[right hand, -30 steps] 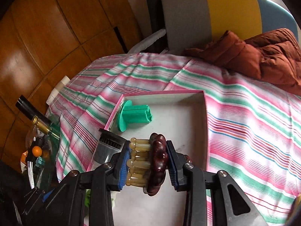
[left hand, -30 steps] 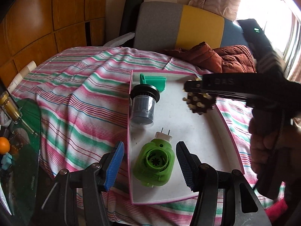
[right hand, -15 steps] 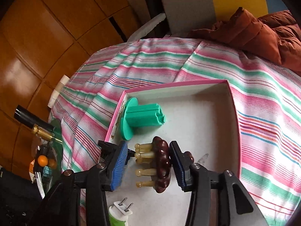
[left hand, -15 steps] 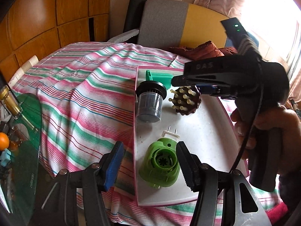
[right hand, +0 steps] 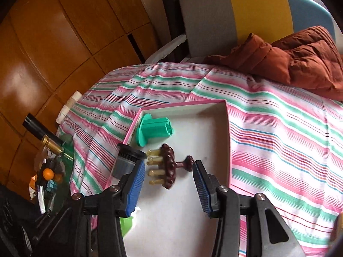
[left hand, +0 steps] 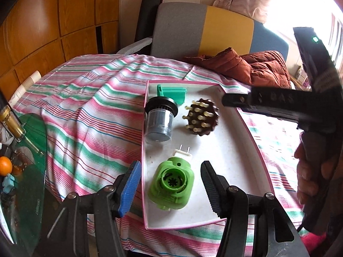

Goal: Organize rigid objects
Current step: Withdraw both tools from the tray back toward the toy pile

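A white tray with a pink rim [left hand: 240, 162] [right hand: 216, 115] lies on the striped cloth. In it are a teal plastic piece [left hand: 173, 93] [right hand: 155, 129], a grey cylinder with a black cap [left hand: 159, 120] [right hand: 126, 160], a dark brown massage brush with cream pegs [left hand: 201, 117] [right hand: 166, 167] and a green plug-in device [left hand: 172, 185]. My right gripper [right hand: 169, 188] is open just behind the brush, which lies free on the tray. My left gripper [left hand: 171, 186] is open around the green device, above the tray's near end.
A rust-coloured jacket [left hand: 253, 68] [right hand: 295, 60] lies at the back of the bed by a grey, yellow and blue chair [left hand: 203, 34]. A green glass table [left hand: 25, 160] with a bottle [left hand: 10, 122] and an orange [left hand: 5, 166] stands at left.
My right gripper opened and let the brush down onto the tray, then drew back from it. The left gripper stayed open over the green device.
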`<action>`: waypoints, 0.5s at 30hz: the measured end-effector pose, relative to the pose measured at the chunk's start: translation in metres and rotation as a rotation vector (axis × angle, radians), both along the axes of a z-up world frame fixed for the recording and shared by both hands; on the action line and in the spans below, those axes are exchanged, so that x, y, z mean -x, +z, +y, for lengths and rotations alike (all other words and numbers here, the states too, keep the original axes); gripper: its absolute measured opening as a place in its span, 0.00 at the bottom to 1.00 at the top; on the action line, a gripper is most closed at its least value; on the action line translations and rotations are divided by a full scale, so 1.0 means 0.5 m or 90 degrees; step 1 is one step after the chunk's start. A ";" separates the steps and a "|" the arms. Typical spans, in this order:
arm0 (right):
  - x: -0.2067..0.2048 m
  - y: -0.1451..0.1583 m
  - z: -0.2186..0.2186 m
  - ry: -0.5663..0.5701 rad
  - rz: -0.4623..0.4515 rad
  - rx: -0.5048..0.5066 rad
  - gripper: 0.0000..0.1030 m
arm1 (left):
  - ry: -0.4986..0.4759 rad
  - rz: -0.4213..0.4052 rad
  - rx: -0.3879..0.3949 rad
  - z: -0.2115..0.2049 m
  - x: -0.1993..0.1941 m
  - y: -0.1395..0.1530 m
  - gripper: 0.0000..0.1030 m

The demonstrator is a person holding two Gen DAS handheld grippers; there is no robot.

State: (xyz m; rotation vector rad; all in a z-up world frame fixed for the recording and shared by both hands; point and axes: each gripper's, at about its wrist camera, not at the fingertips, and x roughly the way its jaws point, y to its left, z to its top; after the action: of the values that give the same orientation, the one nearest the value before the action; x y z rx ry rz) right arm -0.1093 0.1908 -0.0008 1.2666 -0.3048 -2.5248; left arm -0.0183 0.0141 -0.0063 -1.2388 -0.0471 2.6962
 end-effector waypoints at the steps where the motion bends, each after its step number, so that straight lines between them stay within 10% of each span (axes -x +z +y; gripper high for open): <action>1: -0.009 0.001 0.004 -0.002 0.003 -0.007 0.45 | -0.001 0.001 0.000 0.002 0.000 0.001 0.57; 15: -0.119 -0.014 0.090 -0.054 0.020 -0.066 0.45 | -0.025 0.012 0.009 0.031 -0.019 0.014 0.57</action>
State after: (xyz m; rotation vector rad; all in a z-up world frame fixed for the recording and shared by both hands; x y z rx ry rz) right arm -0.0498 0.2358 -0.0077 1.2747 -0.2279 -2.6606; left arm -0.0086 0.0297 0.0007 -1.2060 -0.0022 2.6789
